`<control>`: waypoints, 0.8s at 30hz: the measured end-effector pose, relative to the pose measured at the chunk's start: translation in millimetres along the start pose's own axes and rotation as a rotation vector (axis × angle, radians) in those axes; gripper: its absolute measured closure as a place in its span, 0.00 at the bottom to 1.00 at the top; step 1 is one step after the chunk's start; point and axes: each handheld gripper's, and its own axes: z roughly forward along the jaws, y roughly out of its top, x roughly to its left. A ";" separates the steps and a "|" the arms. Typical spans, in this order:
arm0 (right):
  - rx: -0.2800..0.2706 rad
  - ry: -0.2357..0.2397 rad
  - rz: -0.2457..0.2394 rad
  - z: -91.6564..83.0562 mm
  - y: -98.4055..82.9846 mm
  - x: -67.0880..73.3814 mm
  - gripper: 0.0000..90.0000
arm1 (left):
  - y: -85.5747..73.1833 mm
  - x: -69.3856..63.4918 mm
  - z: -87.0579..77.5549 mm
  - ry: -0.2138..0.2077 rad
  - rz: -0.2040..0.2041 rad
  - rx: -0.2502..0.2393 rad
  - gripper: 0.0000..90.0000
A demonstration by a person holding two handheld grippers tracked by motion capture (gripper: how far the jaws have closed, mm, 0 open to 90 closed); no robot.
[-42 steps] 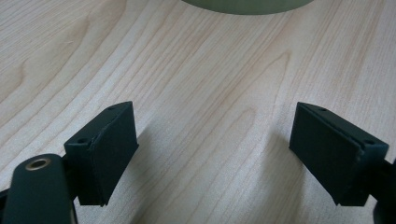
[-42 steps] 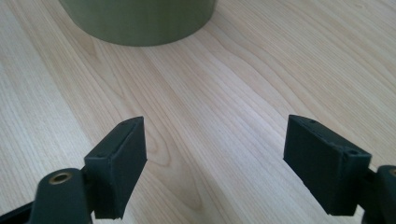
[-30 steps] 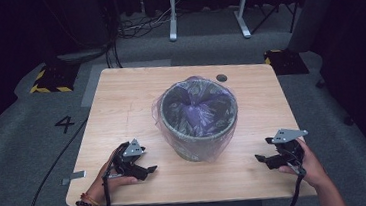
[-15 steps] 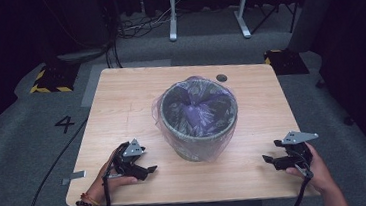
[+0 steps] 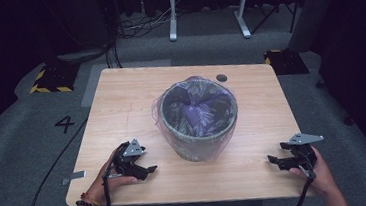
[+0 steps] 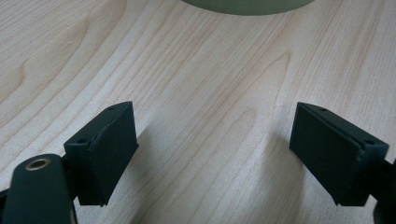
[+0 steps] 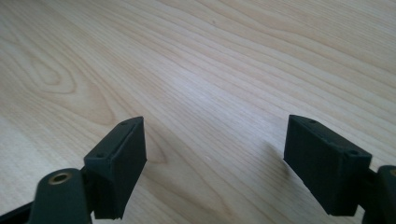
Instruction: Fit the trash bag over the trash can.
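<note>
High view | left gripper [image 5: 144, 170] jaws apart, empty | right gripper [image 5: 276, 162] jaws apart, empty | bin [image 5: 198, 119] between them

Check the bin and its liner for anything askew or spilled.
Nothing is spilled. The bin stands upright on the table. Its purple liner is crumpled, and loose film hangs unevenly down the outside of the rim.

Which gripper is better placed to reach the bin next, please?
Probably the left. The left gripper lies close to the bin, jaws open and aimed at its base. The right gripper, also open, sits farther off near the table corner.
</note>
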 end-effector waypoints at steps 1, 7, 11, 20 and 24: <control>0.001 -0.003 0.011 0.5 -1.2 -1.7 0.23 | 0.2 0.1 0.3 -0.001 0.000 0.000 0.16; -0.024 -0.040 0.041 -1.3 -7.9 -7.3 0.23 | 1.3 0.8 1.5 -0.003 0.000 0.000 0.16; -0.068 -0.089 0.069 -3.0 -16.1 -12.2 0.22 | 2.7 1.5 2.8 0.000 0.002 0.000 0.16; -0.069 -0.137 0.109 -3.7 -17.0 -18.1 0.22 | 2.9 1.6 3.1 -0.001 0.002 0.001 0.16; -0.069 -0.147 0.121 -3.4 -16.7 -17.8 0.22 | 2.9 1.4 3.0 0.000 0.003 0.001 0.16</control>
